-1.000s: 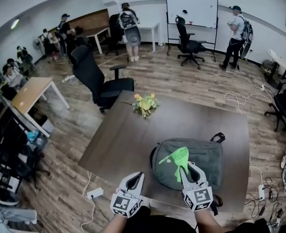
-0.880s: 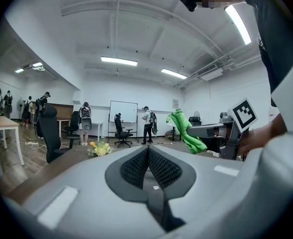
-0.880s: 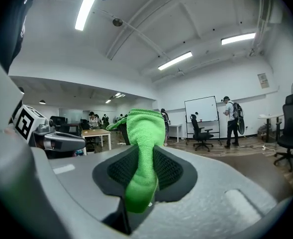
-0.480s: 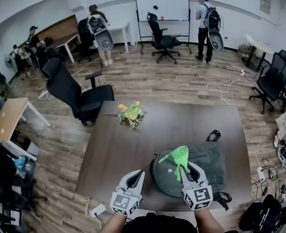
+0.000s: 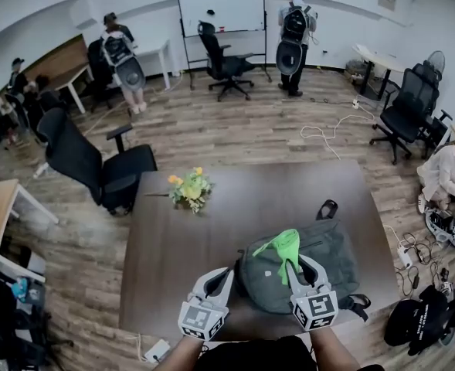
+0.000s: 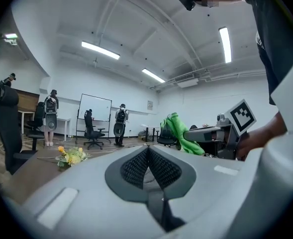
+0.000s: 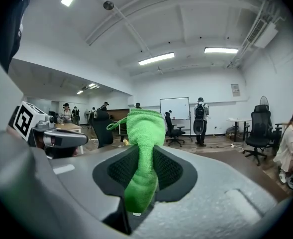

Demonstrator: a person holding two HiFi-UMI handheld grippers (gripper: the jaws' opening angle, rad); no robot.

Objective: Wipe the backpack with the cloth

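**1.** Left gripper (image 5: 224, 273): jaws pressed together on nothing, held at the table's near edge, just left of the bag.

**2.** Right gripper (image 5: 298, 267): jaws pinching the green cloth (image 5: 281, 246), which stands bunched beyond the pads, over the bag.

**3.** Backpack (image 5: 327, 257): grey-green, lying flat on the table's near right part, handle loop at its far end.

**Handling note:** I judge the wiping is about to begin. I would lower the right gripper until the loose cloth lies flat on the fabric, then draw long overlapping strokes. The left jaws could pin the bag's near edge so it does not slide.

**4.** Table (image 5: 212, 215): dark brown, matte. A flower bunch (image 5: 188, 189) sits near its far left corner.

**5.** Room: wood-plank floor (image 5: 250, 130), black office chair (image 5: 96, 165), loose cables on the floor at right, whiteboard (image 5: 215, 5) at the far wall, and several people standing.
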